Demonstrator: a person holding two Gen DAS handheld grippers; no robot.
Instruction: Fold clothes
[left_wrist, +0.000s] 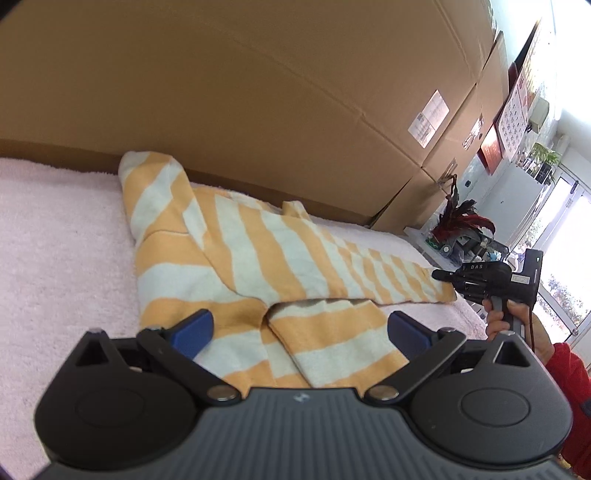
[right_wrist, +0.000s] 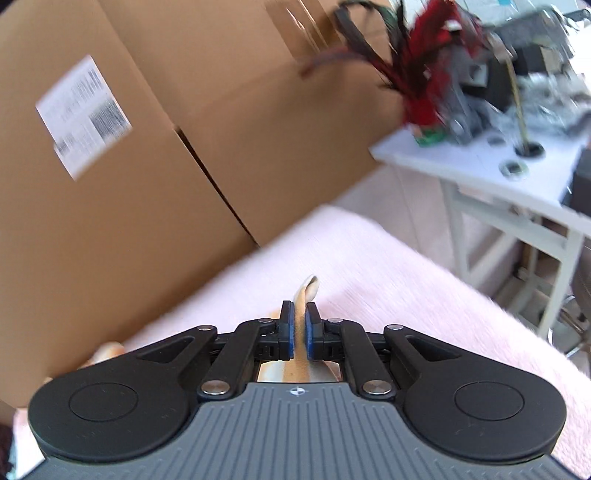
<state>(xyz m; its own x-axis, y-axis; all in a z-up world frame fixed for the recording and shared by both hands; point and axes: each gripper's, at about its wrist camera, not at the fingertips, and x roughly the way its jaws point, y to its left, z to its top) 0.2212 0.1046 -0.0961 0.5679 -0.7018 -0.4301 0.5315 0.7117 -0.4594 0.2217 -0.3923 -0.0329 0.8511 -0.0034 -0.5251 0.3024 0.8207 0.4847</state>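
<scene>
Lying on a pale pink fleecy cover (left_wrist: 55, 236), an orange-and-white striped garment (left_wrist: 236, 251) occupies the centre of the left wrist view, spread from the far left corner toward the near right, with one striped sleeve folded across its lower part. A row of large cardboard boxes (left_wrist: 258, 92) stands directly behind the cover along its far edge. The left tool (left_wrist: 299, 326) sits low over the garment's near end with its blue pads (left_wrist: 195, 326) wide apart and nothing between them; striped cloth shows in the gap beneath. Further right, the right tool (left_wrist: 441, 275) meets the garment's far right corner, carried by a hand (left_wrist: 506, 317) emerging from a red sleeve (left_wrist: 569, 380). In the right wrist view that tool (right_wrist: 299, 330) has its blue pads nearly together, clamped on a thin upright fold of the garment's edge (right_wrist: 308, 291), which pokes out above the fingertips. The pink cover lies under and ahead of it, with a labelled box (right_wrist: 92, 184) to the left. At far right stands a white desk (right_wrist: 480, 170) bearing a red-and-dark feathery ornament (right_wrist: 417, 74) and blurred clutter that cannot be identified.
</scene>
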